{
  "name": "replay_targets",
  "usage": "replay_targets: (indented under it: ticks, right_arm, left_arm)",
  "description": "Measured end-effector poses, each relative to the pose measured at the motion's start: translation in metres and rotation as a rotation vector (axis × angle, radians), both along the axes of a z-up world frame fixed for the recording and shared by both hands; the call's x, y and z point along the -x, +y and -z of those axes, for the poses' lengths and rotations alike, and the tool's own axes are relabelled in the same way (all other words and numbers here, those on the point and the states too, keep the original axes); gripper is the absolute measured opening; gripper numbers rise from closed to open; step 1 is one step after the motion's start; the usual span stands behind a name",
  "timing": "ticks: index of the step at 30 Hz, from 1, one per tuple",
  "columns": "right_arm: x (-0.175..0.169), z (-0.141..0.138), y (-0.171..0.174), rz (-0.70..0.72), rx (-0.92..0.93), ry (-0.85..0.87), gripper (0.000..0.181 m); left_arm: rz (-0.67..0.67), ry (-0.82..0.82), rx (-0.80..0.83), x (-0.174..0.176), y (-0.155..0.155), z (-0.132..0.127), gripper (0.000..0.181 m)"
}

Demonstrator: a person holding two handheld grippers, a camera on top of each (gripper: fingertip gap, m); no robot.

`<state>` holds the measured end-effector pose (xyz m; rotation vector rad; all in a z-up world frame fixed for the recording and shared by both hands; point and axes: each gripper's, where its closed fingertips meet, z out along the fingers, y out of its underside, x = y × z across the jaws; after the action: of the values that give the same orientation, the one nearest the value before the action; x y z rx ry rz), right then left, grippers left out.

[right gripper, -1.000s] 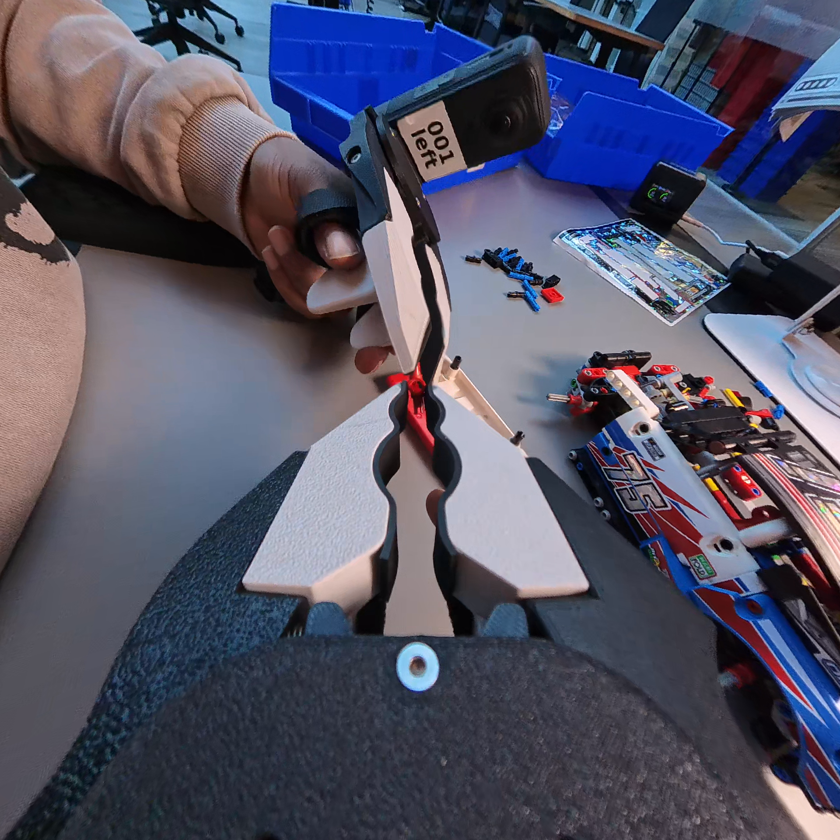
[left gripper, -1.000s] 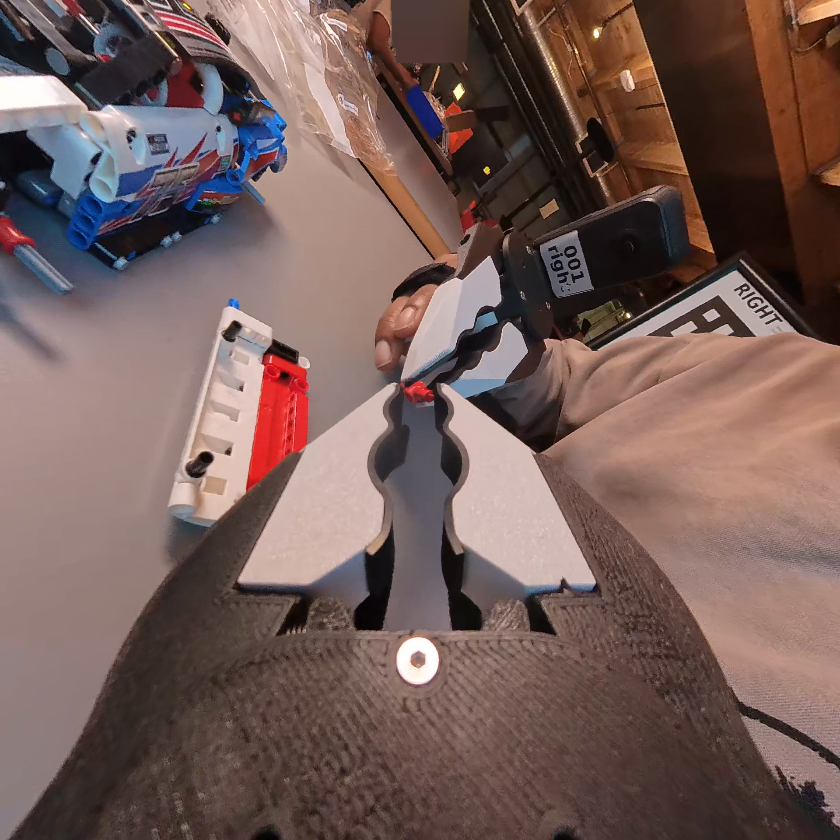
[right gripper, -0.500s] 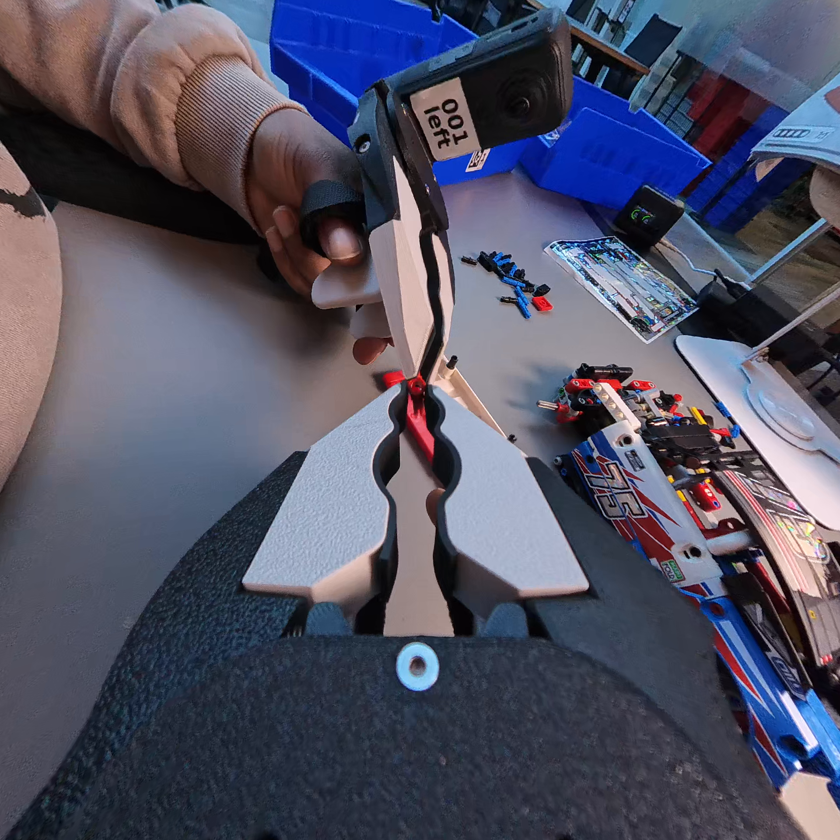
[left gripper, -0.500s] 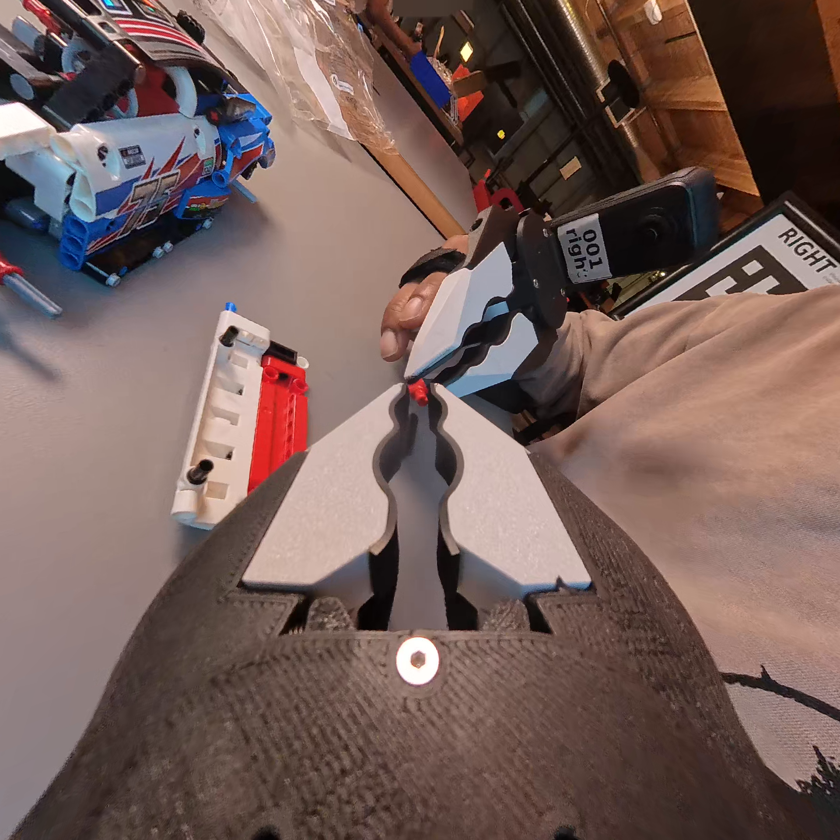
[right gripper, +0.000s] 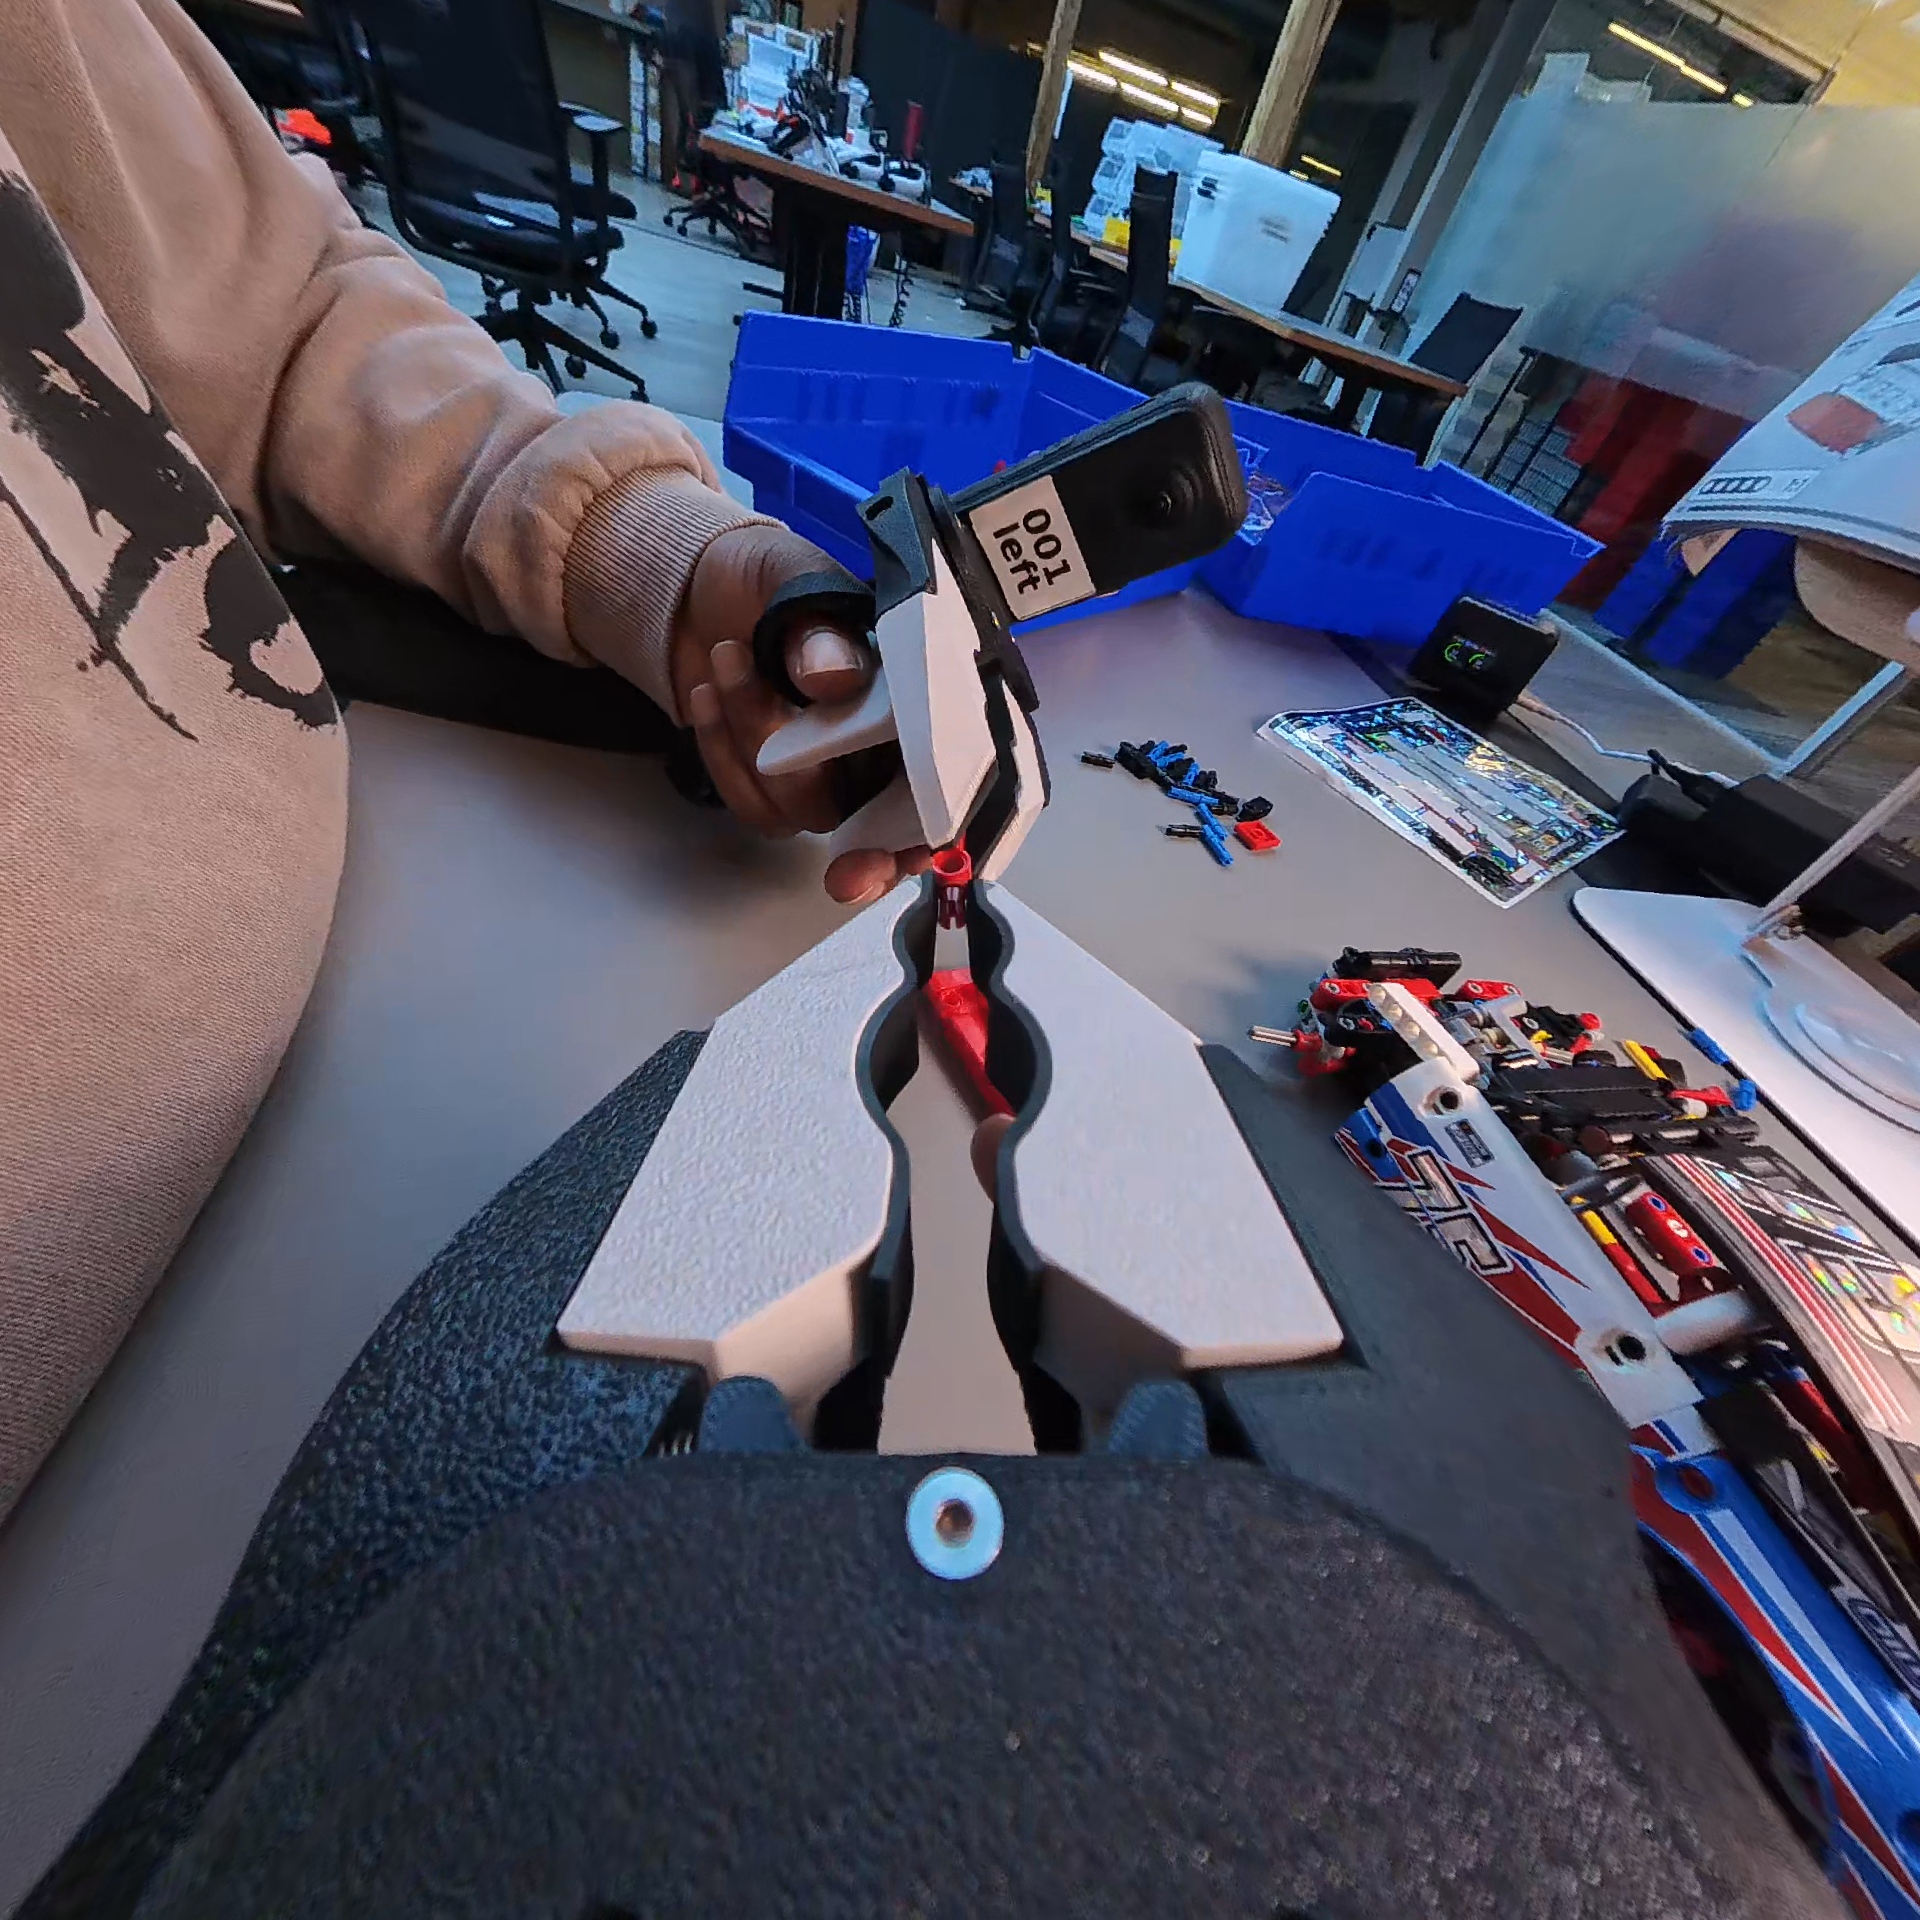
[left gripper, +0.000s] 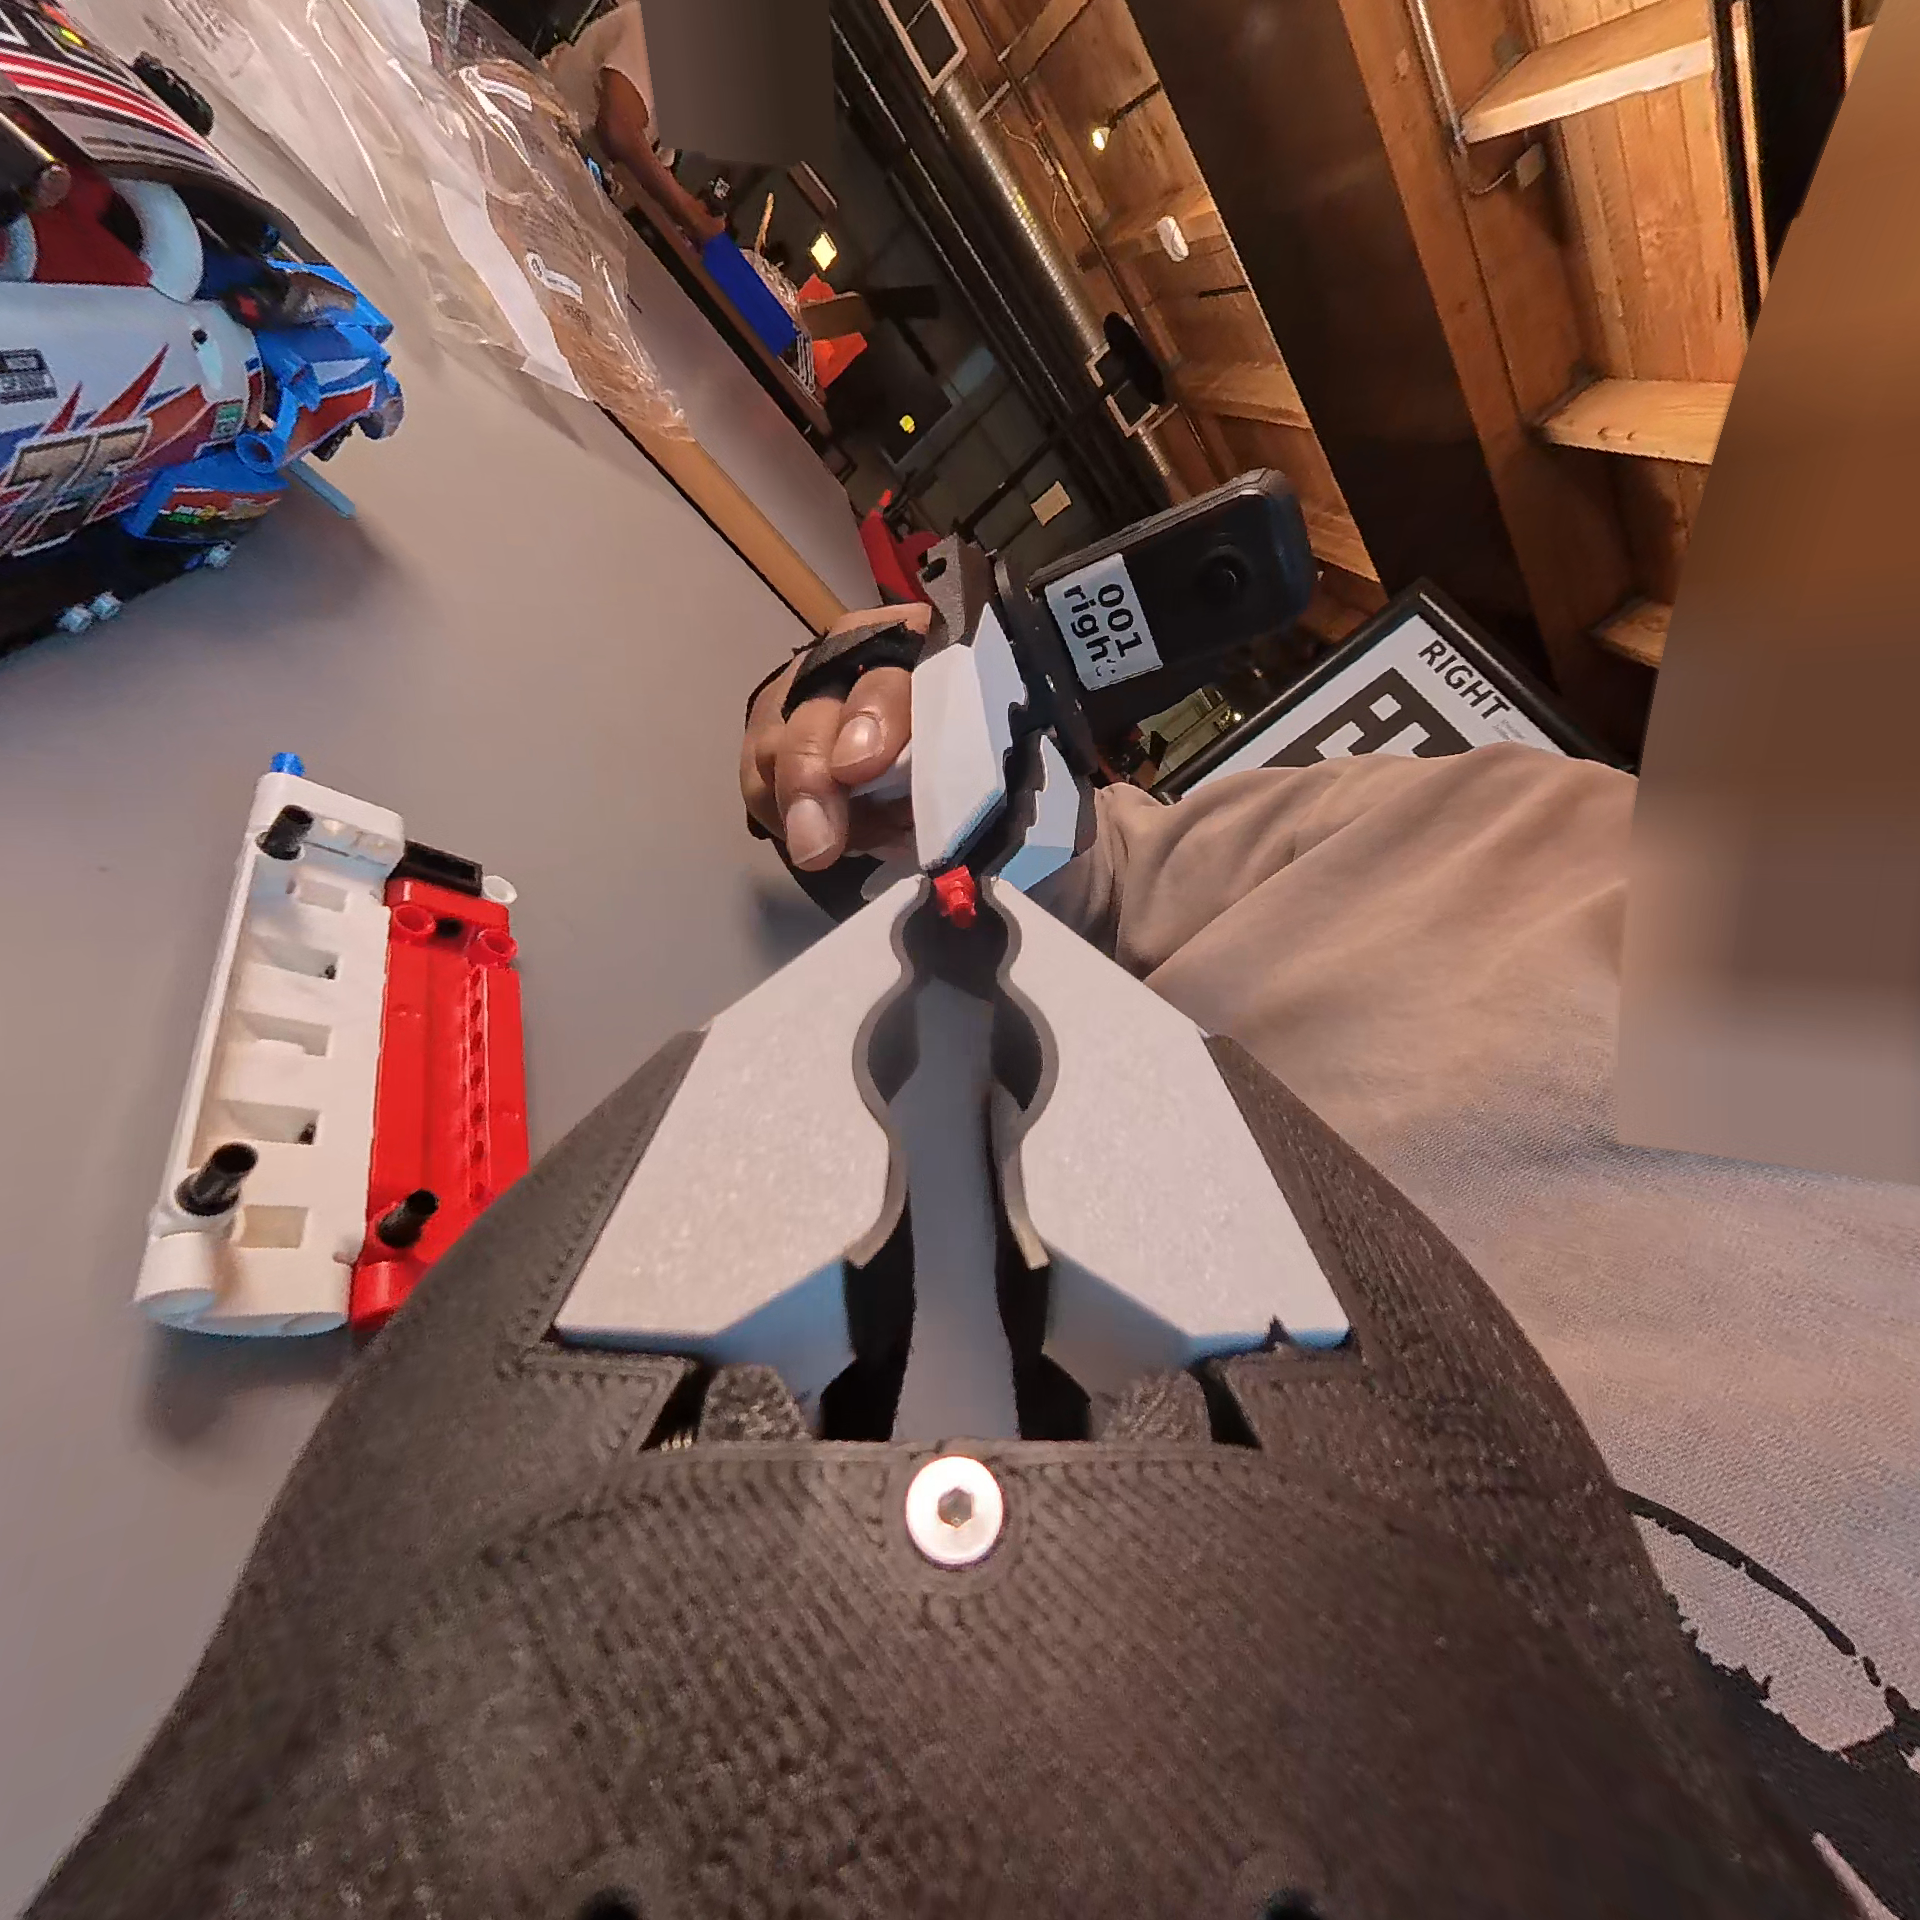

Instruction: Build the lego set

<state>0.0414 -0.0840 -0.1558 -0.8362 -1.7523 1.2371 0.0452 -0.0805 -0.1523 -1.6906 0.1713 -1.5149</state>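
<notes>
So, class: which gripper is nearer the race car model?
Right. The right gripper sits just beside the race car model; the left gripper is farther, past the white-and-red panel.

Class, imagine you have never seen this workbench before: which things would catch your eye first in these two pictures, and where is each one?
First, the small red connector pinched between the tips of the left gripper and the right gripper, which meet nose to nose above the grey table. Next, the white and red panel assembly lying flat to the left in the left wrist view. Then the red, white and blue race car model at the right of the right wrist view.
</notes>
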Motion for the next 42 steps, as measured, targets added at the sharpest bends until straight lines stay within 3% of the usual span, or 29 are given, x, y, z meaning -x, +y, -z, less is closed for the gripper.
replay_targets:
  ticks: [4,7,13,16,20,23,31,42]
  right_arm:
    - [-0.001,-0.001,0.002,-0.015,0.041,-0.03,0.001]
    - [-0.002,-0.006,0.019,0.027,0.071,-0.027,0.002]
    - [-0.005,-0.01,0.07,0.189,0.084,-0.027,0.002]
    - [-0.005,-0.008,0.098,0.272,0.048,-0.046,0.002]
    - [-0.007,-0.012,0.122,0.346,0.097,-0.052,0.002]
    - [-0.011,-0.006,0.128,0.371,0.113,-0.065,0.002]
    - [-0.012,0.003,0.134,0.383,0.151,-0.099,0.002]
    - [-0.013,0.004,0.116,0.271,0.268,-0.125,0.002]
  left_arm:
    - [-0.046,0.063,-0.031,0.002,0.004,0.001,0.012]
    - [-0.145,0.279,-0.113,0.014,0.011,0.008,0.042]
    - [-0.289,0.851,-0.198,0.05,0.029,0.049,0.068]
    - [-0.195,0.969,-0.138,0.047,0.035,0.069,0.076]
    - [-0.074,1.079,-0.092,0.041,0.041,0.093,0.066]
    - [-0.057,1.138,-0.132,0.042,0.046,0.096,0.051]
    - [-0.045,1.157,-0.263,0.043,0.044,0.09,0.049]
    - [-0.182,1.041,-0.586,0.037,0.034,0.036,0.049]
